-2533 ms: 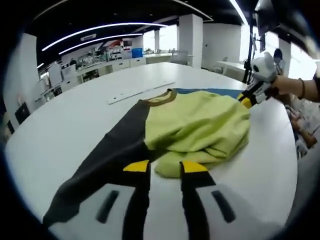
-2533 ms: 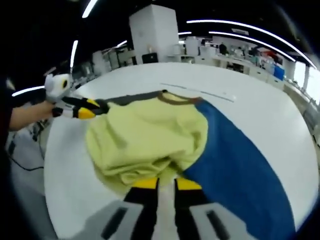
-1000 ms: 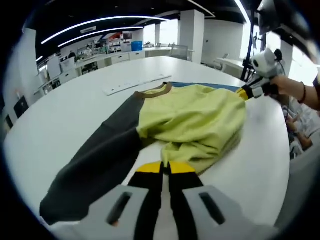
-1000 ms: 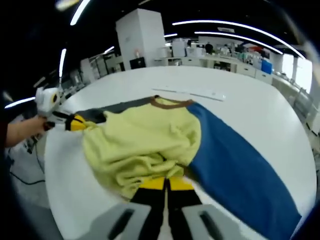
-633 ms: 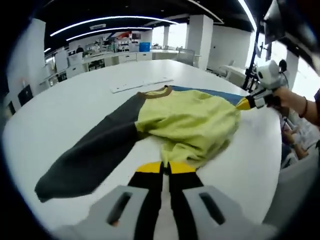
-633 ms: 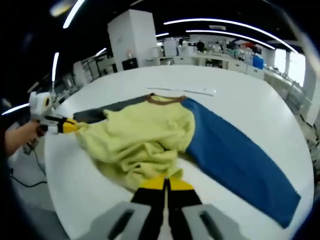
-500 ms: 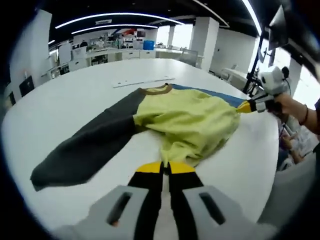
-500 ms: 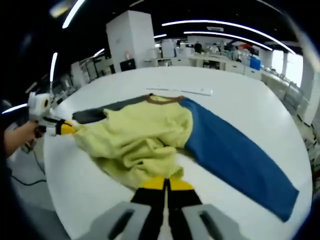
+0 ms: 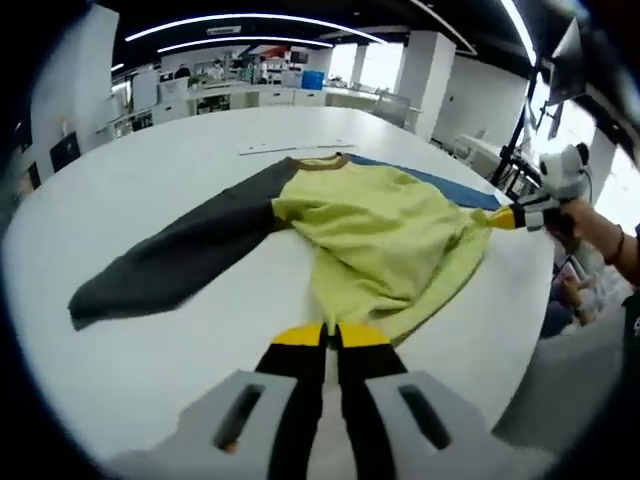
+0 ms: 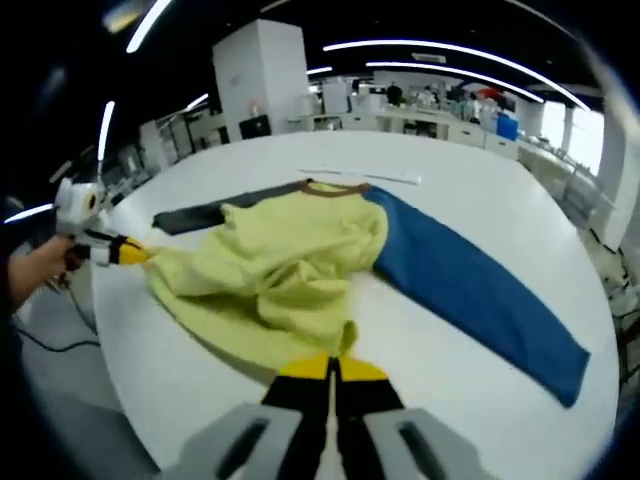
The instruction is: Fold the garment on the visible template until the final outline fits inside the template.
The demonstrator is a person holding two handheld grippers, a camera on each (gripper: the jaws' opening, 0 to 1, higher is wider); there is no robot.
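A long-sleeved garment lies on the white table [image 9: 130, 190], with a yellow-green body [image 9: 385, 235], a brown collar [image 9: 318, 164], a dark grey sleeve [image 9: 175, 260] and a blue sleeve [image 10: 470, 290]. My left gripper [image 9: 330, 335] is shut on one corner of the yellow hem. That same gripper [image 10: 128, 253] comes in from the left in the right gripper view. My right gripper [image 10: 330, 368] is shut on the other hem corner and appears as the far gripper [image 9: 505, 217] in the left gripper view. The body [image 10: 270, 275] is rumpled and stretched between the two grippers.
A thin white strip [image 9: 295, 148] lies on the table beyond the collar. A person's hand [image 9: 585, 215] holds the far gripper past the table's edge. Desks, pillars and ceiling lights fill the room behind. Bare tabletop [image 10: 480, 210] lies beyond the blue sleeve.
Both grippers have closed on the hem and drawn it back and apart. The bunched yellow body has spread flatter and wider, and both sleeves have slid along the table.
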